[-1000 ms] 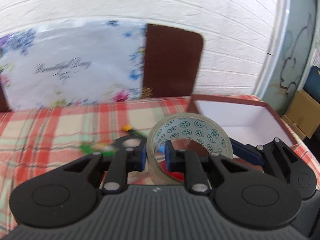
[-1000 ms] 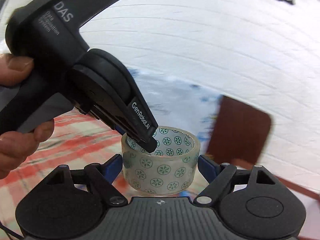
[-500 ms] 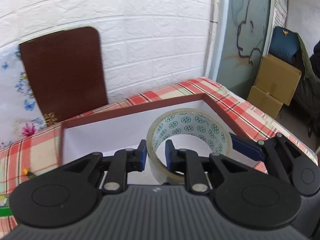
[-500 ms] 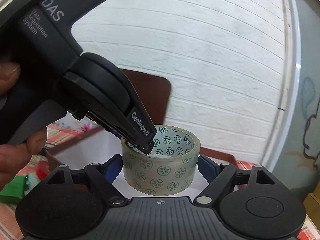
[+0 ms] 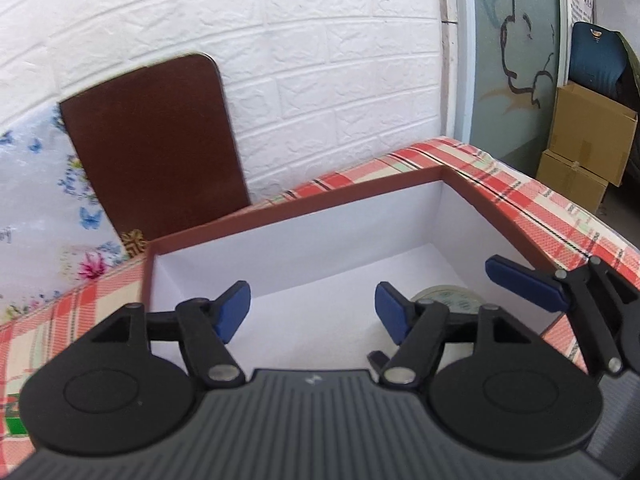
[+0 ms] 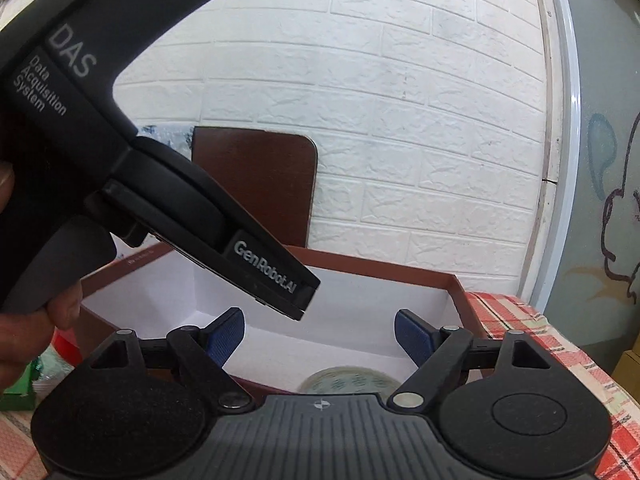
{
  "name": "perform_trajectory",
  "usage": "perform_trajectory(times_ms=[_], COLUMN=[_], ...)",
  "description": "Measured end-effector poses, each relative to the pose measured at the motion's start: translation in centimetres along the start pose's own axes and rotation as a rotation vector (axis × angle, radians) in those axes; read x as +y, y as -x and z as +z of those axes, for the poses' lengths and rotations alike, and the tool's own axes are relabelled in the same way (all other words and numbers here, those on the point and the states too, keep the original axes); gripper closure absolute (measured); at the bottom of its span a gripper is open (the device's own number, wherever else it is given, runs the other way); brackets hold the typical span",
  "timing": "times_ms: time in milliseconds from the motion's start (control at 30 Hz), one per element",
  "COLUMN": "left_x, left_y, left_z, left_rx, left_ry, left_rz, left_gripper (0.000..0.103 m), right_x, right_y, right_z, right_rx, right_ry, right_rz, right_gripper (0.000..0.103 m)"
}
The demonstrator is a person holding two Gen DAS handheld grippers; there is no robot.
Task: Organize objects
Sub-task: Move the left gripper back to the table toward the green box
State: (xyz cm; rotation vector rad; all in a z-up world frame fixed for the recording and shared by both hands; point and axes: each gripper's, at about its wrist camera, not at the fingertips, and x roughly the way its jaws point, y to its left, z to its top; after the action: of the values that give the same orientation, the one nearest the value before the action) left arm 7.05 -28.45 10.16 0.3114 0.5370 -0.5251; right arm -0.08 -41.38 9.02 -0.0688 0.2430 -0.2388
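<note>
Both grippers hang over the open box [image 5: 472, 196], and neither holds anything. The left gripper [image 5: 314, 314] has its 2 blue pads spread wide with only the box's white floor between them. The right gripper [image 6: 320, 338] is spread just as wide, also with nothing between its pads.

The tape [image 6: 346, 380] lies flat on the box floor, hole up. In the right wrist view it sits below and just behind the gap of the right jaws, half hidden by the gripper body. In the left wrist view the tape [image 5: 446, 298] peeks out just right of the left gripper's right pad, between that pad and a blue finger of the right gripper, near the box's right wall. Lying flat, it cannot roll, which suits a box meant to collect loose items.

The left gripper's black body crosses the upper left of the right wrist view, its nose pointing down into the box, just above and left of the right jaws. The 2 tools sit that close because both are aimed at the same drop spot.

Judging by the tape resting in the box, this item is stowed. A green object [image 6: 18, 388] and something red lie outside the box, left of the right jaws; they probably come next. The wide jaws suit lifting away without snagging the roll.
</note>
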Motion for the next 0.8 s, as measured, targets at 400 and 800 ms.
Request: perform_trajectory(times_ms=[400,800], left_x=[5.8,16.2], left_y=[8.4,10.4], left_z=[-5.7,-15.9], left_rx=[-0.049,0.129], left_ry=[0.079,0.403], left_rz=[0.131,0.198], left_gripper=[0.020,0.021], right_x=[6.3,16.0], right_y=[7.2,6.1], right_z=[0.7,-1.8], right_rx=[-0.085,0.150], right_ry=[-0.042,-0.007], right_rz=[0.141,0.370], right_gripper=[0.023,0.023])
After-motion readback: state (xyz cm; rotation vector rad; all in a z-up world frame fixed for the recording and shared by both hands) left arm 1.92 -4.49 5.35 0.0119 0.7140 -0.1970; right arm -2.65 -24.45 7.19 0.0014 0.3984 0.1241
